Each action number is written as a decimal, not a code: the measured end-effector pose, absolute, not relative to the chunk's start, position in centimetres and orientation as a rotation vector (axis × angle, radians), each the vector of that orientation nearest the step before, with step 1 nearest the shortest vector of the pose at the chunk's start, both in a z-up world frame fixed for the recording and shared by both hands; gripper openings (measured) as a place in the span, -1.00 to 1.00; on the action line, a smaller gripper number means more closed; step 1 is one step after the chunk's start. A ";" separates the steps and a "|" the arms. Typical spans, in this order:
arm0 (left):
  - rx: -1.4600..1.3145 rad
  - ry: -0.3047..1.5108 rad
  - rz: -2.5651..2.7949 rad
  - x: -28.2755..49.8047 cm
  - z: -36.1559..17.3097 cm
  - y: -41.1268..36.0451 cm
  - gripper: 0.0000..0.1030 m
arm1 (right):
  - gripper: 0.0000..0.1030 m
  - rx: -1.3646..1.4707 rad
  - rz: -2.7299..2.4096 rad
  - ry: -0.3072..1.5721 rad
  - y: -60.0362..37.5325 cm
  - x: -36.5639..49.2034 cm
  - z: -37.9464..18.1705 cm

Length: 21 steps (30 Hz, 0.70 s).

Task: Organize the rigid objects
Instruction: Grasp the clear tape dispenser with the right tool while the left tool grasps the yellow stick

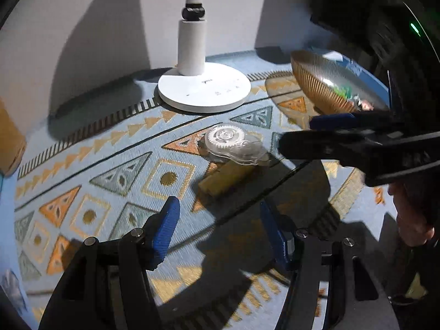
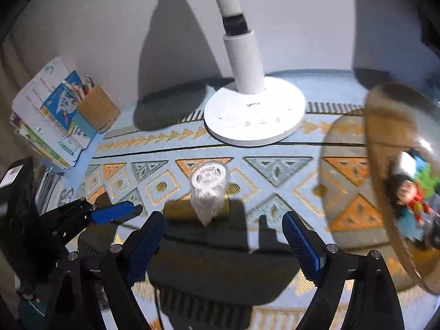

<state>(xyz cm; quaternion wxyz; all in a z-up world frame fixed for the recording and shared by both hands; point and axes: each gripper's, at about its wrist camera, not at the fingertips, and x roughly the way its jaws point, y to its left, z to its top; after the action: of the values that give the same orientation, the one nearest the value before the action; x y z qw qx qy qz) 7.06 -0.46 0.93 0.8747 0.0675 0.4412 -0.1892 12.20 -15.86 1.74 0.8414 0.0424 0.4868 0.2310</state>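
Bowl [image 2: 385,143]: ribbed amber glass, right of lamp base [image 2: 254,115], toy figure [image 2: 409,195] inside.
Tape dispenser [image 2: 209,189]: clear plastic, geared.
My left tongs [image 1: 217,231]: parted, empty.
My right tongs [image 2: 224,236]: wide, empty.

Both grippers point steeply down. The left gripper [image 1: 220,229] holds its blue pads [image 1: 165,231] apart with nothing between them. The right gripper [image 2: 224,240] stands wider, empty too.

Tape dispenser [image 1: 233,145]: clear glossy plastic. Block [image 1: 225,180] under it: matt yellow. Tablecloth [image 1: 110,181]: woven cloth, rough. Lamp base [image 1: 205,90]: smooth white plastic. Bowl [image 1: 324,82]: ribbed, shiny. Gripper pads [image 1: 165,229]: ridged blue.
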 end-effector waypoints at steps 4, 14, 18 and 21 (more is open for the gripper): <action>0.142 0.934 -0.430 8.3 0.1 -0.6 0.13 | 0.61 0.086 0.504 1.066 -13.8 13.8 0.3; 0.170 0.952 -0.477 9.7 -1.3 -1.4 0.13 | 0.23 -0.014 0.469 1.087 -11.2 15.7 -1.8; 0.177 0.950 -0.482 10.2 -1.2 -1.8 0.12 | -0.10 -0.023 0.465 1.066 -11.4 15.8 -2.0; 0.194 0.948 -0.482 10.5 -1.2 -2.4 0.12 | -0.10 -0.021 0.427 1.057 -12.1 15.9 -1.9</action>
<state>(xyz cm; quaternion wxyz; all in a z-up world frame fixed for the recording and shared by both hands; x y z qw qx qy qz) 10.53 -2.44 -1.22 0.8574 0.0923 0.4514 -0.2293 15.90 -12.06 -1.86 0.8417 -0.0100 0.5005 0.2022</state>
